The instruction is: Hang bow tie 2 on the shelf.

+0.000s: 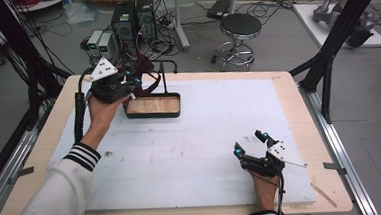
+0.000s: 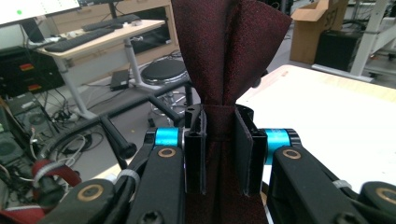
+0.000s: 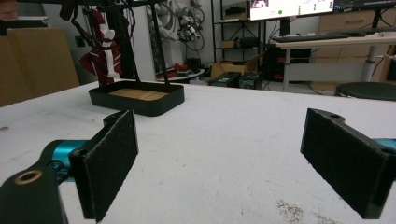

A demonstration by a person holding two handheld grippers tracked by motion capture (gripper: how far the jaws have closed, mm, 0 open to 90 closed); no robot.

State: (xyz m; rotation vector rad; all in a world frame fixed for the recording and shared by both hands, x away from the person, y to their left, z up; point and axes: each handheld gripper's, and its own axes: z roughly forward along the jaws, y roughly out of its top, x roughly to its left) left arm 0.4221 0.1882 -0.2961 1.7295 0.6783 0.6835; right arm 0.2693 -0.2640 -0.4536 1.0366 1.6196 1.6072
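Two grippers are at work on the white-topped table [image 1: 191, 152], and only one has anything in it. The left gripper [image 2: 219, 140] is clamped tight on a dark red necktie [image 2: 224, 51], its black pads pinching the cloth into a narrow waist so the fabric fans out in folds above the jaws. It holds the tie up near the table's far left corner, just beside the small stand [image 1: 153, 107] with its black-rimmed tray, wooden floor and thin black rail.

To my eye the tie is light, limp and finely woven, slightly slick; it will sag and swing from wherever it is held, and a bunched grip like this one looks secure enough, though a pinch nearer one end would probably let it drape over the rail more cleanly. Nothing about it seems fragile.

Down by the near right edge, the right gripper [image 3: 219, 163] rests low over the tabletop with its felt-faced jaws spread wide and nothing between them.
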